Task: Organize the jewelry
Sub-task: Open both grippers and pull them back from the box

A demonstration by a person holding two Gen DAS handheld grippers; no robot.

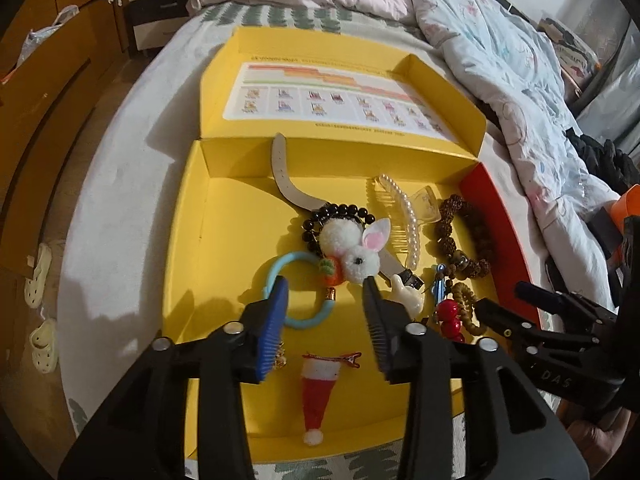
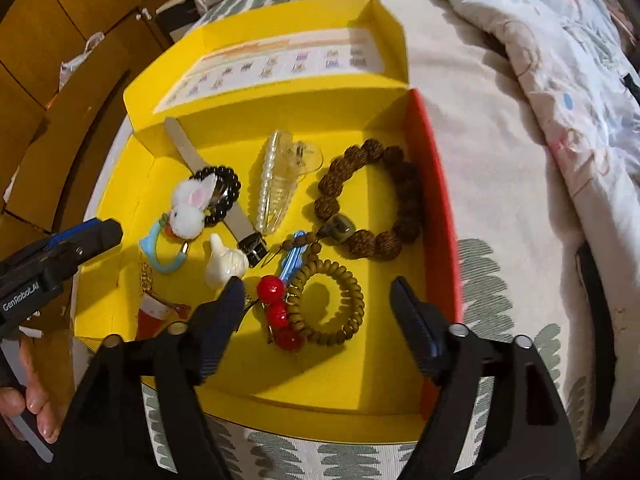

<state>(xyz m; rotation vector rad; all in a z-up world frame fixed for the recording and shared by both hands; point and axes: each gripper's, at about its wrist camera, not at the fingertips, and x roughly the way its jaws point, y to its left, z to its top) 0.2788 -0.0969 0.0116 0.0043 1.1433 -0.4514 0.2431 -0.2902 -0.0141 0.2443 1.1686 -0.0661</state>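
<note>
Santa hat clip (image 2: 154, 316) half behind hand-held gripper (image 2: 320, 292)

right gripper (image 2: 318, 280) jaws wide apart, nothing held, above coiled brown bead bracelet (image 2: 332, 304) | red bead clip (image 2: 276, 304) beside it | yellow box (image 2: 360, 368) on bed (image 2: 480, 160) | left gripper (image 2: 96, 232) at box's left edge
</note>
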